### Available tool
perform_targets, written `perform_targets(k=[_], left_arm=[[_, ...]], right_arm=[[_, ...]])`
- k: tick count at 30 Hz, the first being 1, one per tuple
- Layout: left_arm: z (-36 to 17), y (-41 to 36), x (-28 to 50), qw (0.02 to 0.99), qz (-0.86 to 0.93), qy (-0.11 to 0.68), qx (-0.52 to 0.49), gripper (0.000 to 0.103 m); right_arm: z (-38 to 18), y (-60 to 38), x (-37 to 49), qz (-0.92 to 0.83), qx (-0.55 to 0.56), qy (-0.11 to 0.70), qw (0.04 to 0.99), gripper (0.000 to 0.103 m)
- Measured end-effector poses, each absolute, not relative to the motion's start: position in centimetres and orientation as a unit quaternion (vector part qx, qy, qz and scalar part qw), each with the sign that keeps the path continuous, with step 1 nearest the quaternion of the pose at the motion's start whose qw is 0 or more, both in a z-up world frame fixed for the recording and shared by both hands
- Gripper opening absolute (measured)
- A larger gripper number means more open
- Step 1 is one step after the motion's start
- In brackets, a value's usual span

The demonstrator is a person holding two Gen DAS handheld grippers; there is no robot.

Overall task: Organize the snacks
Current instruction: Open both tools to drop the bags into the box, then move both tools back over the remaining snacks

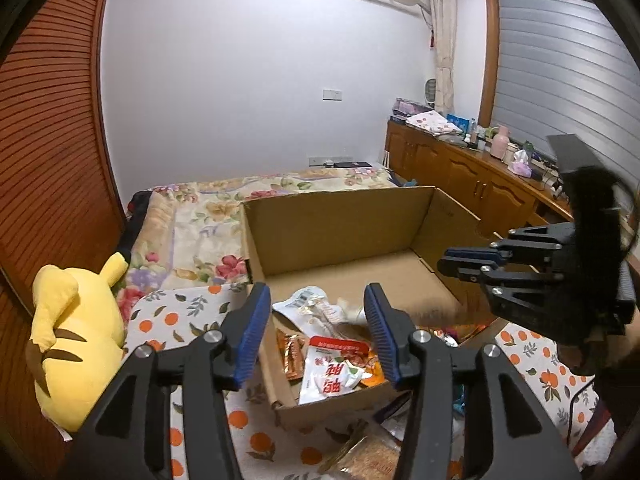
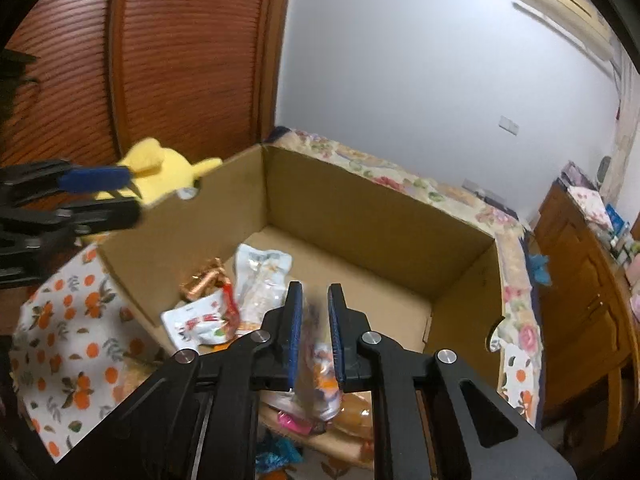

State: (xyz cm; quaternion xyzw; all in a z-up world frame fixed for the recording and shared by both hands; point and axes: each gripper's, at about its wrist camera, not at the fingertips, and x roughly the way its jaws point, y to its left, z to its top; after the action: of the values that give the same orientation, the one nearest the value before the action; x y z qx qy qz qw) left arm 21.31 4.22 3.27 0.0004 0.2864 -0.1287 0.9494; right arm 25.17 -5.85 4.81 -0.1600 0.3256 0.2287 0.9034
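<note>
With my right gripper pinched nearly closed on a blurred snack packet at the cardboard box's near edge, I'd carry it past the rim before releasing beside the other packets, keeping my wide-open, empty left gripper clear.

Between your right gripper's fingers, a blurred packet is showing; its print is smearing beyond reading, lower end hiding.
</note>
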Motion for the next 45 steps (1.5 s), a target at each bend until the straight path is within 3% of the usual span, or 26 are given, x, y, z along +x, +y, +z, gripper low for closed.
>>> perform_targets(k=[10,13,20,25,45], left_arm=[[2.2,4.6,19.4,0.949,-0.14,0.284,-0.004,0.057],[2.2,4.4,18.1,0.95,-0.147,0.276,-0.004,0.07],[1.6,3.3,14.6,0.949,-0.168,0.268,0.006,0.071],[-0.1,2.2,12.9,0.944,-0.174,0.282,0.008,0.072],[-7.6,1.9,13.1,0.919,-0.138,0.37,0.003,0.072]], right_arm=[[4.9,-6.9,23.9,0.235,-0.119,0.32,0.91,0.011],[5.4,-7.8,21.8,0.247,-0.099,0.308,0.913,0.014],[5.8,-8.8,16.8,0.266,-0.083,0.289,0.916,0.025],[4.9,-8.9,14.6,0.283,-0.066,0.292,0.911,0.042],[-3.7,-4.4,17.1,0.294,-0.063,0.397,0.867,0.044]])
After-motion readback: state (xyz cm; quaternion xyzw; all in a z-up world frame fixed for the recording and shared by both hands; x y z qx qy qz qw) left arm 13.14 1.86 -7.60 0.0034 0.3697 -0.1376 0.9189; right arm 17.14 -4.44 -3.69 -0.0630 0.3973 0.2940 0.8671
